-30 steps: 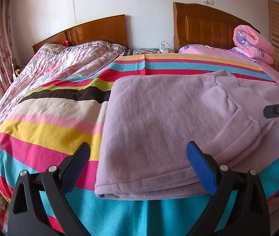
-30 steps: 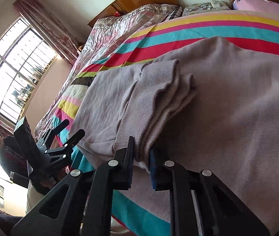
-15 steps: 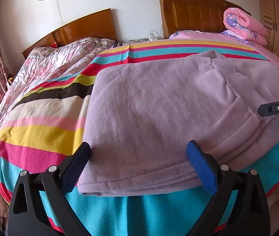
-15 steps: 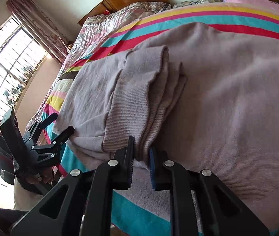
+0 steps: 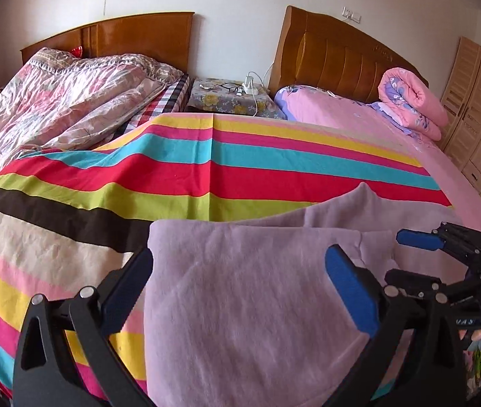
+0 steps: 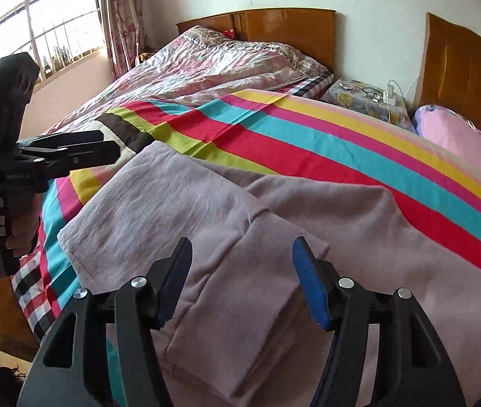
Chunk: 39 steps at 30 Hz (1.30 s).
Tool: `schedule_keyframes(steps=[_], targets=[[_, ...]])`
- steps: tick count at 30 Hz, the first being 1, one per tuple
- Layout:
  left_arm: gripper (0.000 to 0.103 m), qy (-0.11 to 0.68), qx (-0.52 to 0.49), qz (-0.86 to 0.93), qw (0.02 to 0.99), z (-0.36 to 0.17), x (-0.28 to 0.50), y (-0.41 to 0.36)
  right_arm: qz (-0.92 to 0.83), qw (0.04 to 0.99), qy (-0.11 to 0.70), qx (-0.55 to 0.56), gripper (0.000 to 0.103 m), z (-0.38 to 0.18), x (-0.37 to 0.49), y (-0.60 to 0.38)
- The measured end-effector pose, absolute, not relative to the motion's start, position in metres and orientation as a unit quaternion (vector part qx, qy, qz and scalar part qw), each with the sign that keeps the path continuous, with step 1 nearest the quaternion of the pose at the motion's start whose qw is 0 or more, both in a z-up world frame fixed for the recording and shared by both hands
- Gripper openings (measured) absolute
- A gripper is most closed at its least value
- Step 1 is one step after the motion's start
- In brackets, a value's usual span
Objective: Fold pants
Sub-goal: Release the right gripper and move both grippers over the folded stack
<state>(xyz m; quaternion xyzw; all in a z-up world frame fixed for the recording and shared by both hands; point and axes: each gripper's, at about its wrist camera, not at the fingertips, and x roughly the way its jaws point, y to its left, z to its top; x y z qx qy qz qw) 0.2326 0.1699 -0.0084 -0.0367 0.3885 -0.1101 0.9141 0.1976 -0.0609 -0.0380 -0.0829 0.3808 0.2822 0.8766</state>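
The lilac fleece pants (image 5: 240, 298) lie folded on the striped bedspread (image 5: 179, 176) near the bed's front edge. My left gripper (image 5: 238, 274) is open and hovers over their left part, holding nothing. In the right wrist view the pants (image 6: 179, 203) show a ribbed waistband (image 6: 257, 271) folded on top. My right gripper (image 6: 242, 264) is open above that waistband, empty. The right gripper also shows at the right of the left wrist view (image 5: 420, 254), and the left gripper shows at the left of the right wrist view (image 6: 81, 149).
A crumpled floral quilt (image 5: 57, 108) covers the left bed. A bedside table (image 5: 230, 100) with cables stands between two wooden headboards. A rolled pink quilt (image 5: 413, 101) lies on the pink bed at right. A wardrobe (image 5: 478, 101) is far right, a window (image 6: 30, 27) far left.
My right gripper let go of the waistband and opened. Both grippers rose and drew back from the pants. The left gripper stayed open.
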Motion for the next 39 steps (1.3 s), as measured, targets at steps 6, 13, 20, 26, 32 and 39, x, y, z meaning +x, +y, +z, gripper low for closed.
schedule_keyframes(steps=[6,13,20,26,32,39], targets=[[0.101,0.442,-0.017,-0.057,0.895,-0.07,0.27,0.168,0.279,0.865,0.396,-0.129,0.063,-0.082,0.208,-0.058],[0.101,0.371,-0.012,-0.058,0.927,-0.017,0.257,0.148,0.26,0.882,0.389,-0.063,0.07,-0.044,0.2,-0.113],[0.101,0.412,0.095,-0.107,0.9,-0.048,0.298,0.049,0.159,0.874,0.456,-0.058,0.07,-0.068,0.248,-0.181],[0.101,0.396,0.112,-0.042,0.911,-0.052,0.299,0.051,0.166,0.884,0.434,-0.052,0.07,-0.06,0.27,-0.199],[0.101,0.413,0.117,0.032,0.902,-0.051,0.307,0.096,0.227,0.873,0.42,-0.098,0.074,-0.059,0.31,-0.122],[0.102,0.441,0.092,0.042,0.892,-0.074,0.32,0.117,0.212,0.865,0.427,-0.156,0.086,-0.09,0.328,-0.083]])
